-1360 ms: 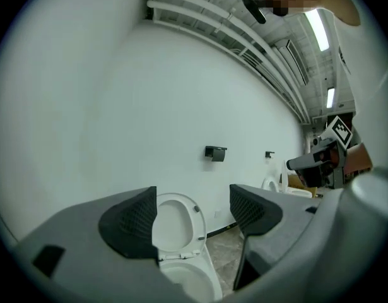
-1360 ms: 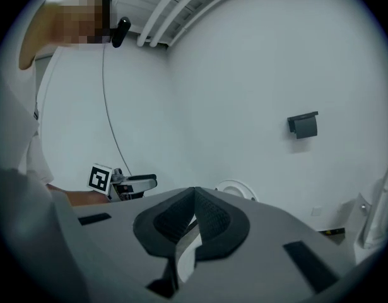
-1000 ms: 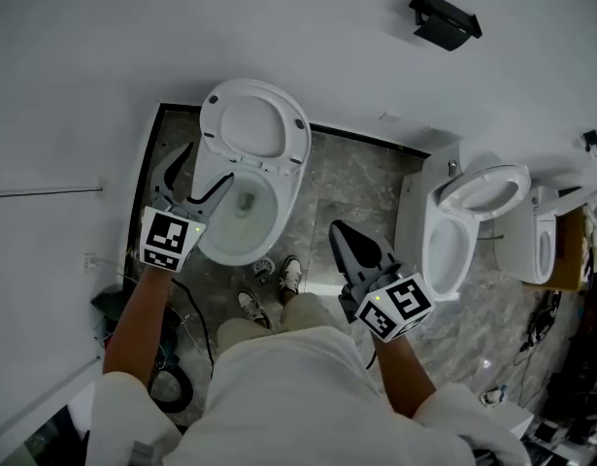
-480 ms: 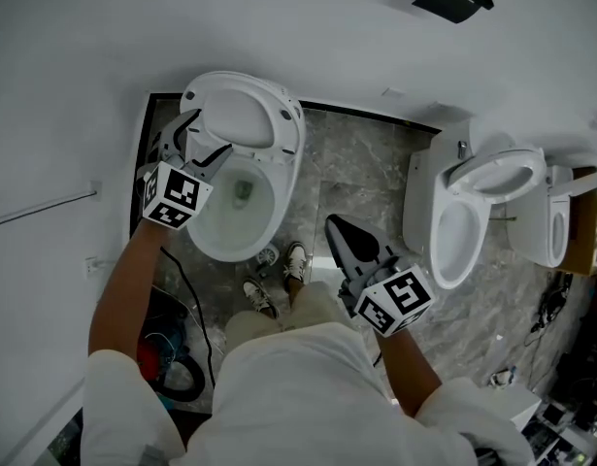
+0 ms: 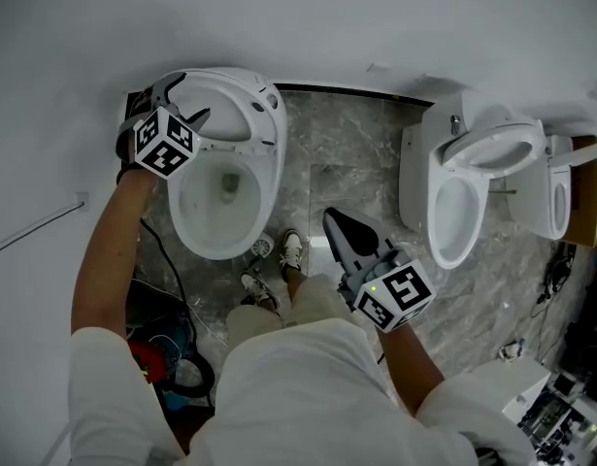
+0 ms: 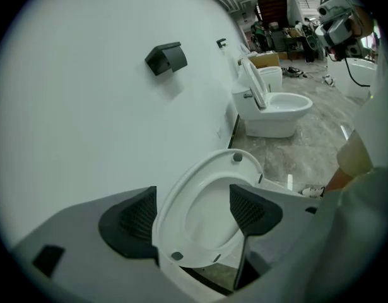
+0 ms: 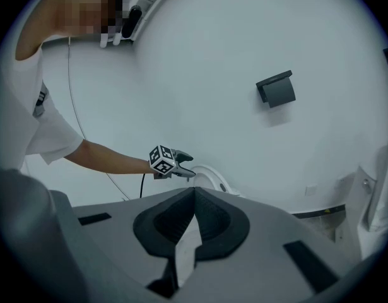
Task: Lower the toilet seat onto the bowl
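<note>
- I had the left gripper [image 5: 188, 100] open, jaws straddling the raised toilet seat [image 6: 209, 166] rim, above the bowl [image 5: 213, 252].
- My right gripper [image 5: 335, 223] was closed, empty, nearer me, well apart from the seat.

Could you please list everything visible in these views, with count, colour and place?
toilet seat: one, white, raised over the left bowl
bowl: one, white, below that seat
other toilets: two, white, along the wall to the right
wall box: one, black, on the white wall
floor: grey, marbled
cable: one, black, left of the bowl
shoes: two, white, before the bowl
left hand-held gripper: grey, open, astride the seat
right hand-held gripper: grey, shut, empty
</note>
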Demonstrator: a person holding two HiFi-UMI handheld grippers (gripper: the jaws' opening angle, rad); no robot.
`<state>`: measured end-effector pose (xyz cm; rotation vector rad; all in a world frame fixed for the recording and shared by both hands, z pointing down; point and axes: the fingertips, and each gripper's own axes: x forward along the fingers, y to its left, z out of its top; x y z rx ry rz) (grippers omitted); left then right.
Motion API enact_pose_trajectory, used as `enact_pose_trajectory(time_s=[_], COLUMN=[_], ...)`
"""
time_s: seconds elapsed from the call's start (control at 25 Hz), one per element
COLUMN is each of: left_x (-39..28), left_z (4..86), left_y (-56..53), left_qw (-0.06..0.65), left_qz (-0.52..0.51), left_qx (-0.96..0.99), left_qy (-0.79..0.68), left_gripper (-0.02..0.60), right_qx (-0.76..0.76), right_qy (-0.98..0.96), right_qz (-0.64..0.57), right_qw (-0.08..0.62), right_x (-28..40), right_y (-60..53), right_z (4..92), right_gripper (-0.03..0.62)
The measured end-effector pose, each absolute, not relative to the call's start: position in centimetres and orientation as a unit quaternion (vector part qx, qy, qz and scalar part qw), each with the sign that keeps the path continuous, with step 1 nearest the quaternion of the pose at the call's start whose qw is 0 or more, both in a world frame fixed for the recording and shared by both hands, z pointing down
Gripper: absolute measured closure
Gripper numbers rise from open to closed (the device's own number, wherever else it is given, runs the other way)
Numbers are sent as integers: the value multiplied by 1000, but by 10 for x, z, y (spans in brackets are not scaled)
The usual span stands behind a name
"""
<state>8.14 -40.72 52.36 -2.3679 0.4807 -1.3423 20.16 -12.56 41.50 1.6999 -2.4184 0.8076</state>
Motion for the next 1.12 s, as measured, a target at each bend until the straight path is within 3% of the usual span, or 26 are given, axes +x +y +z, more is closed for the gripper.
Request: enact_pose_trajectory(time_s=[0.52, 1.12], left_x=[83, 73], left_z=[574, 568], left_y=[-437, -416], left_qw=[219, 205], left_qz=[-580, -570], left_qx=[-777, -789], left_qy=[108, 105], left_gripper=[235, 235], right_qx=[580, 572], right_qy=[-765, -773], right_qz=[277, 275], right_qw=[34, 26], right_x=[235, 221], right_y=[-119, -119], right_z=[432, 427], right_gripper=[597, 597])
